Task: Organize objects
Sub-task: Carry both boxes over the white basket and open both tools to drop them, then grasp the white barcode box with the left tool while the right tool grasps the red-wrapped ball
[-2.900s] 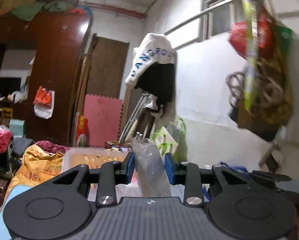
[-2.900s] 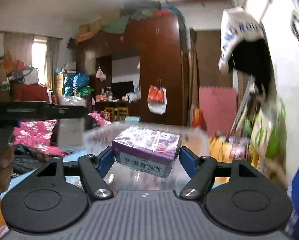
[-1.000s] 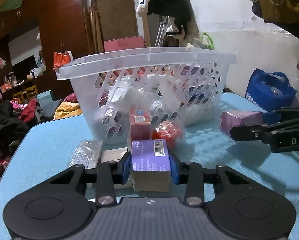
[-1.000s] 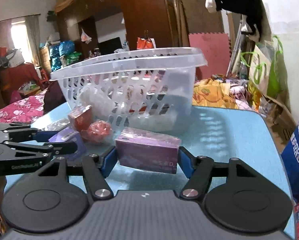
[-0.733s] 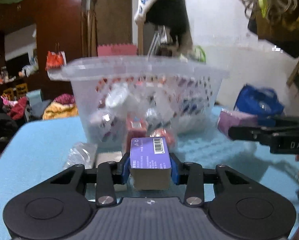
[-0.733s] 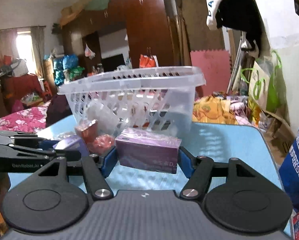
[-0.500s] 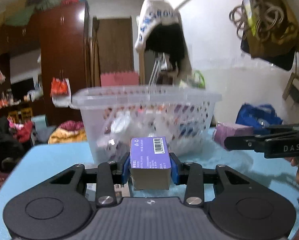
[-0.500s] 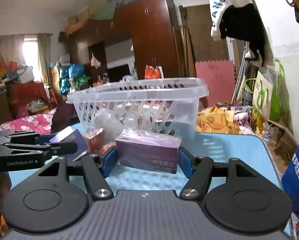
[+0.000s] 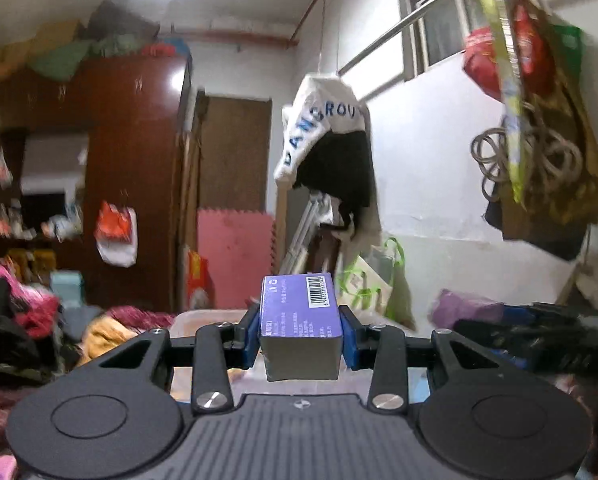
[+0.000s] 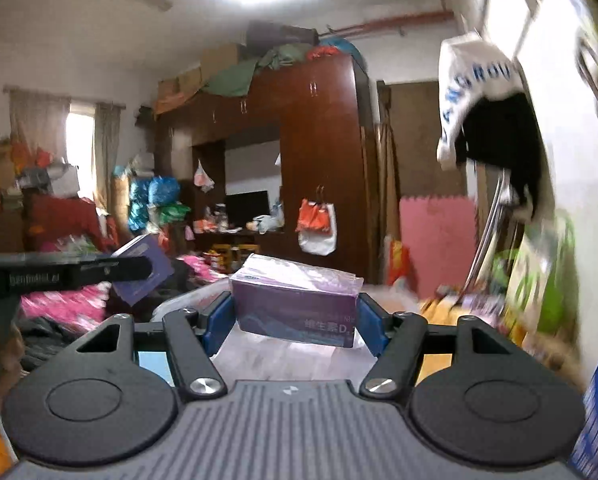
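Note:
My left gripper (image 9: 300, 334) is shut on a small violet box (image 9: 299, 316) with a barcode on top, held in the air above the clear plastic basket, whose rim (image 9: 203, 315) peeks out below the fingers. My right gripper (image 10: 295, 320) is shut on a wider purple box (image 10: 295, 312) wrapped in clear film, also raised over the basket rim (image 10: 187, 298). In the right wrist view the left gripper (image 10: 83, 270) and its violet box (image 10: 145, 270) show at the left. The right gripper's purple box (image 9: 469, 306) appears blurred at the right of the left wrist view.
A dark wooden wardrobe (image 10: 319, 160) stands behind. Clothes hang on the white wall (image 9: 331, 152) to the right, with a bag and coiled cords (image 9: 539, 160). Piled clothing (image 9: 15, 320) lies at the left. A strip of blue table (image 10: 153, 360) shows under the right gripper.
Both grippers have risen with their boxes. The basket, earlier seen from the side with items on the table before it, now lies almost wholly below both views.

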The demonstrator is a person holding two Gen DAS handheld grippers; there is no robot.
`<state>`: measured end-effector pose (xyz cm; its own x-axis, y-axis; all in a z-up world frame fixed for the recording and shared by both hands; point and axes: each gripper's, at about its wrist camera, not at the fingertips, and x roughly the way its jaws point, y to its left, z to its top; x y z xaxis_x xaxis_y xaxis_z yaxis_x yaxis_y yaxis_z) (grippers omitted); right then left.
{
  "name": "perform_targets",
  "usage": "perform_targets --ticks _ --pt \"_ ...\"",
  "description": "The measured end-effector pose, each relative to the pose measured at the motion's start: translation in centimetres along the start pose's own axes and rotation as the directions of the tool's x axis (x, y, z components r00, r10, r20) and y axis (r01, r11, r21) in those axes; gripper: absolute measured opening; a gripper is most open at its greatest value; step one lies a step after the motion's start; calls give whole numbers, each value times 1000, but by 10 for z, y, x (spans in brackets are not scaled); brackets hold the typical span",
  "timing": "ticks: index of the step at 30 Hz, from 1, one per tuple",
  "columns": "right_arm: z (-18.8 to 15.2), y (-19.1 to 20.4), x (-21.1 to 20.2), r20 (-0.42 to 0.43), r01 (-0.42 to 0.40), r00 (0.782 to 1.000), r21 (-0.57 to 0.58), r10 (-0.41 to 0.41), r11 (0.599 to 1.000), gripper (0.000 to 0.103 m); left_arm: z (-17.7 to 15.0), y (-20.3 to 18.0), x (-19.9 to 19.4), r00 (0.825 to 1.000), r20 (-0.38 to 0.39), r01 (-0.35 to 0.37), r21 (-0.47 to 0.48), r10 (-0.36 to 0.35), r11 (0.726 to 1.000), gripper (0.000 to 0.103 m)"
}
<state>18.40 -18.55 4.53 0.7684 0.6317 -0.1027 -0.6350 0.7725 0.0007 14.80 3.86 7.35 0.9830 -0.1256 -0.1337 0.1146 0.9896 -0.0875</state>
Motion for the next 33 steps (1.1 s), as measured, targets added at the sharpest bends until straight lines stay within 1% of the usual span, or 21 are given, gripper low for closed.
perform_targets --ticks 1,3,6,7,8,9,10,11,12,13,15,17,18,20,21,22,23,25,27,30,33 --pt "9 0 14 -20 15 1000 -20 -16 1000 68 8 2 14 1000 -18 9 -7 -9 1000 43" --pt "21 -5 46 -73 16 997 -33 -18 999 68 20 3 46 997 -77 -19 -20 18 1000 43" --pt "26 -8 81 -130 35 991 -50 -42 998 69 21 7 86 986 -169 -17 -41 10 999 43" --pt "25 -8 89 -144 26 989 -52 -33 998 70 18 8 93 983 -180 -26 -31 20 999 50" --pt "24 -8 95 -158 14 987 -48 -21 999 75 16 5 102 980 -195 -48 -5 46 999 60" --pt "21 -9 98 -167 17 986 -44 -25 999 85 13 4 110 972 -219 -85 13 86 996 78" --pt "19 -9 100 -169 31 985 -47 -39 998 89 12 4 114 968 -224 -115 22 117 993 79" --pt "16 -9 99 -167 44 984 -55 -53 998 93 9 5 113 966 -221 -133 25 135 991 79" --pt "14 -8 94 -164 47 985 -57 -56 997 93 9 6 110 967 -218 -129 22 131 991 79" --pt "13 -9 87 -151 36 988 -46 -42 998 94 8 8 102 972 -206 -110 11 110 994 79" --pt "12 -7 68 -131 11 991 -24 -14 1000 103 9 11 85 980 -188 -76 -17 71 997 79" --pt "12 -7 51 -122 -7 992 1 7 1000 103 6 13 60 983 -174 -64 -39 56 997 80" --pt "9 -6 41 -118 -45 992 16 46 999 103 3 15 47 986 -162 -45 -33 39 998 83" --pt "-5 0 26 -131 -128 983 39 132 991 103 -11 19 20 989 -135 -57 -16 54 998 87" --pt "-16 5 21 -153 -139 978 39 144 989 103 -21 22 10 989 -130 -77 -8 75 997 91" --pt "-27 11 21 -184 -129 974 27 132 991 103 -30 25 2 986 -141 -91 3 90 996 91" --pt "-39 17 25 -218 -101 971 6 100 995 101 -40 30 -3 983 -155 -98 5 98 995 91" --pt "-61 24 44 -292 -80 954 -15 72 997 87 -58 42 -9 980 -173 -106 -20 101 994 91" --pt "-78 25 72 -387 -96 917 18 95 995 67 -70 55 -6 972 -210 -116 -37 106 993 91" --pt "-94 27 99 -449 -107 884 79 131 991 64 -83 68 1 957 -256 -153 -51 135 987 91" --pt "-99 36 111 -457 -94 881 83 122 992 64 -88 77 11 943 -302 -165 -60 139 984 91"
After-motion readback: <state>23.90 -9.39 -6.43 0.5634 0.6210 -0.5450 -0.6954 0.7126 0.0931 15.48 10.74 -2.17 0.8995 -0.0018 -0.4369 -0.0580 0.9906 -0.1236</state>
